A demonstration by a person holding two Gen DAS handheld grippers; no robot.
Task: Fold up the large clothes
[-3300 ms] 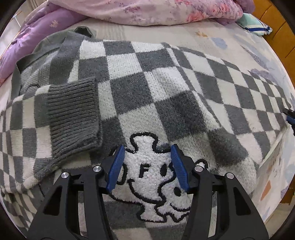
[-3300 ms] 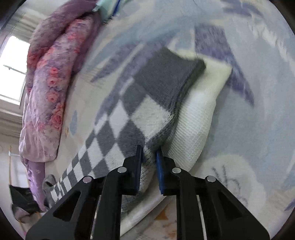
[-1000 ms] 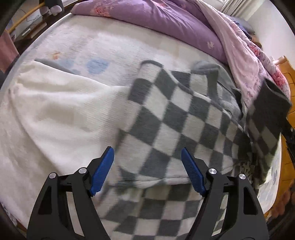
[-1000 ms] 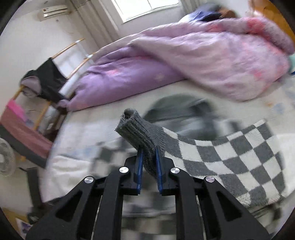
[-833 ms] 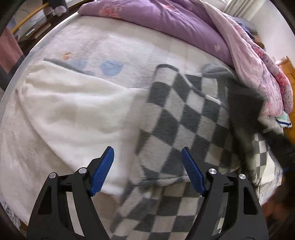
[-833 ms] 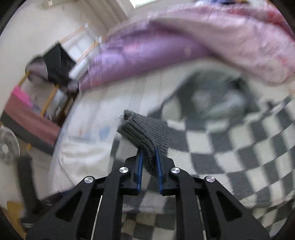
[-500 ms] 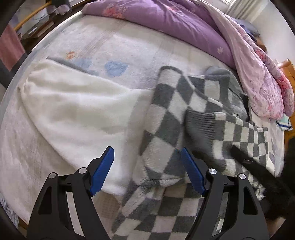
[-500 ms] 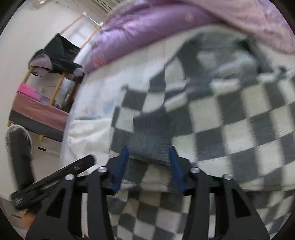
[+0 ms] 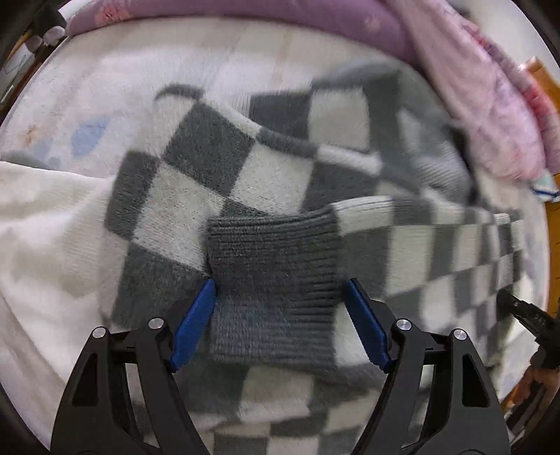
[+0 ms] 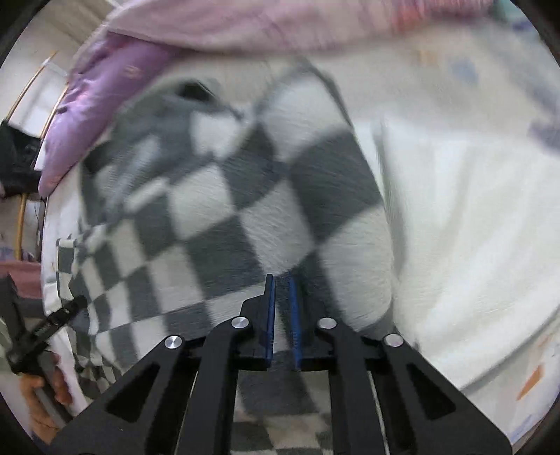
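Half a second ago the ribbed cuff (image 9: 273,283) sat off toward my right jaw; now it lies flat on the checkered sweater (image 9: 224,175), squarely between the spread fingers of the left gripper (image 9: 280,323), which holds nothing. That sweater is spread on the bed (image 9: 105,80), partly over a white blanket (image 9: 49,217), with the purple duvet (image 9: 315,14) bunched along the far edge. Over on the other side, the right gripper (image 10: 281,308) has gone from spread around the cuff to nearly pinched together, a thin slit left between the pads; both views are smeared by motion (so I cannot tell whether any knit is caught in that slit). As I judge it, the sleeve is laid across the body and the step in hand is settling it. To do that well I would press the cuff flat with the left, keep its edge parallel to the checks, and smooth outward before taking the hem, so the thick fleece does not bunch under the next fold.
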